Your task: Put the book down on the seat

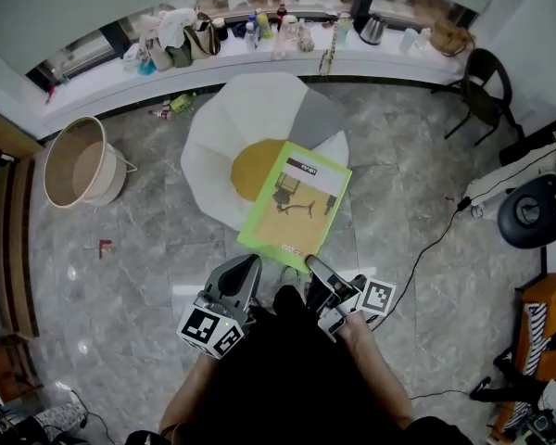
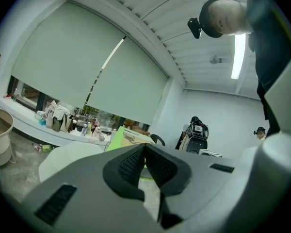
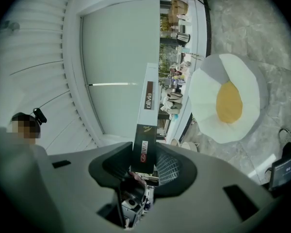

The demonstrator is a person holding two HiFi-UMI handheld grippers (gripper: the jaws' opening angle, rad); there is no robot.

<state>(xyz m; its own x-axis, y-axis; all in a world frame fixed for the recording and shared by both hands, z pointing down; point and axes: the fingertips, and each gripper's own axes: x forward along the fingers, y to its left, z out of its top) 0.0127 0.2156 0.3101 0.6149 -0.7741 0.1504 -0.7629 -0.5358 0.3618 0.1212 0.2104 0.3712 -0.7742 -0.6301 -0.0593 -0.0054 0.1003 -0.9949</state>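
Note:
A book [image 1: 296, 207] with a lime-green cover hangs flat above the floor, over the near edge of the seat [image 1: 250, 109], a white fried-egg cushion with a yellow centre [image 1: 252, 167]. My right gripper [image 1: 317, 269] is shut on the book's near edge. In the right gripper view the book's spine [image 3: 146, 115] stands between the jaws of the right gripper [image 3: 144, 166], with the seat [image 3: 208, 110] beyond. My left gripper [image 1: 246, 269] hovers beside it, holding nothing. In the left gripper view the left gripper [image 2: 145, 152] has its jaws together, and the book's green corner [image 2: 121, 137] shows past them.
A beige basket [image 1: 79, 165] stands on the marble floor at left. A long windowsill [image 1: 259, 31] at the back carries bottles and bags. At right are a black chair [image 1: 482, 86], a black stool [image 1: 536, 209] and a cable [image 1: 426, 248] on the floor.

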